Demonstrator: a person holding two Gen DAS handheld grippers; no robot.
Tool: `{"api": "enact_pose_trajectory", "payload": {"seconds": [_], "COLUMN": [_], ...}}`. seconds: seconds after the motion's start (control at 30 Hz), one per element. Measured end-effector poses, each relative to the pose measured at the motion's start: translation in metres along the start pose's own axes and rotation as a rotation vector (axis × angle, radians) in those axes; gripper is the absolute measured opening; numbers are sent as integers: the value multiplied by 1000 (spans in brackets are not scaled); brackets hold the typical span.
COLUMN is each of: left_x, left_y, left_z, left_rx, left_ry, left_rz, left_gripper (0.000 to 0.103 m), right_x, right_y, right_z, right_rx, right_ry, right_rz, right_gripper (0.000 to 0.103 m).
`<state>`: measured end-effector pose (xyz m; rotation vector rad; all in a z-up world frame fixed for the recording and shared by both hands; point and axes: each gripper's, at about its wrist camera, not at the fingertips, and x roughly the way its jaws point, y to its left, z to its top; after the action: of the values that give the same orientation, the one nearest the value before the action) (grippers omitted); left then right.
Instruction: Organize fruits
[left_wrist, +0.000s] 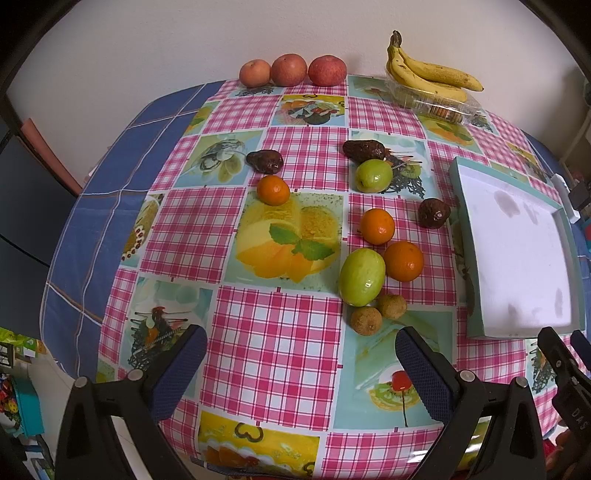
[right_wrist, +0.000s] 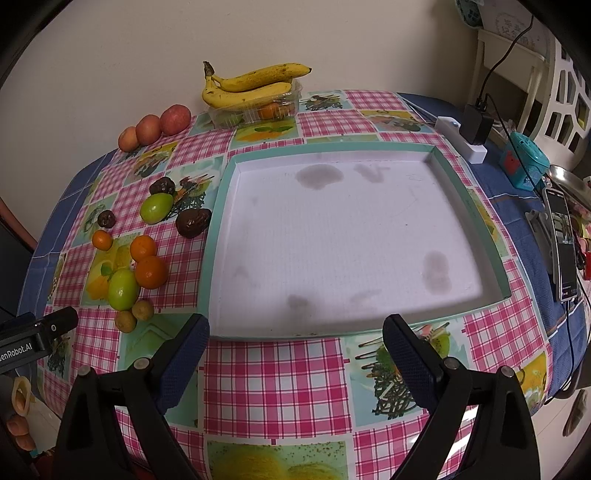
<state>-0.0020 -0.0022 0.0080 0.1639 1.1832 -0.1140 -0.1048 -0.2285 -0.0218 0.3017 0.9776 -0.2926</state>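
Observation:
Loose fruit lies on the checked tablecloth: three oranges (left_wrist: 403, 260), two green fruits (left_wrist: 361, 277), three dark brown fruits (left_wrist: 434, 213) and two small brown round fruits (left_wrist: 366, 320). A shallow white tray (right_wrist: 465, 192) with a teal rim stands to their right, stained and holding nothing. My left gripper (left_wrist: 301, 354) hovers open over the near table edge, just in front of the small brown fruits. My right gripper (right_wrist: 295, 343) is open at the tray's near rim. Neither holds anything.
Three apples (left_wrist: 289, 70) line the back wall. Bananas (left_wrist: 428, 72) rest on a clear plastic box (left_wrist: 436, 101) at the back. A phone (right_wrist: 563, 243), a charger (right_wrist: 476, 123) and a teal box (right_wrist: 522, 162) sit right of the tray. A person's fingers (right_wrist: 18, 424) show at the lower left.

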Motion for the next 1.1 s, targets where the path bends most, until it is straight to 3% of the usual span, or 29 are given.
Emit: {"api": "enact_pose_trajectory", "payload": {"seconds": [1.1], "left_x": [-2], "left_y": [4], "left_z": [2], "left_rx": [-28], "left_ry": [-22], "left_rz": [-36], "left_gripper": [103], "right_x": [2], "right_y": [0], "right_z": [1], "right_rx": [2], "right_ry": [3], "right_rz": [2], "right_gripper": [95]}}
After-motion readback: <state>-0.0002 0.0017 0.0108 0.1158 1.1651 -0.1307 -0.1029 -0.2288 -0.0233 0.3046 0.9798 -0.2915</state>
